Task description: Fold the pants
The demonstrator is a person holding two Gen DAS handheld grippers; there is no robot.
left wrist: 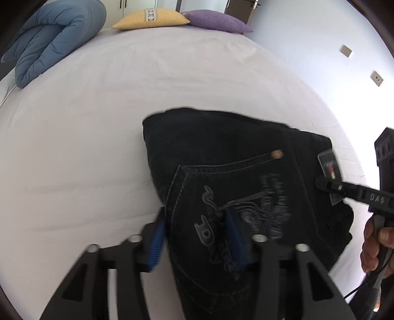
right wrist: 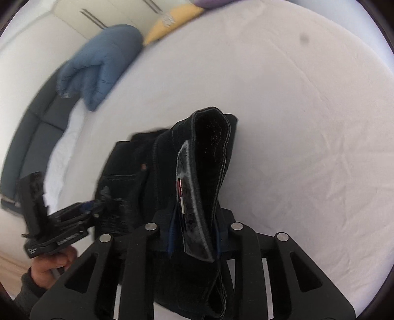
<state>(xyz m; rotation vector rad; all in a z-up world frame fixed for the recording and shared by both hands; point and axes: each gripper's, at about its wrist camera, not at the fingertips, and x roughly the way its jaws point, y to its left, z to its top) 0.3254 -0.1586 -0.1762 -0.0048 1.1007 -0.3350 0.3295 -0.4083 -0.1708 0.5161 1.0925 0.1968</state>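
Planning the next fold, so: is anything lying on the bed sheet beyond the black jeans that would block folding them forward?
Nothing visible does. The white sheet beyond the black jeans is bare; the blue duvet and the pillows lie far off at the bed's edge.

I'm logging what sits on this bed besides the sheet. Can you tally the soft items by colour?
Black: 1, the folded pants
Blue: 1, the rolled duvet
Yellow: 1, a pillow
Purple: 1, a pillow
Total: 4
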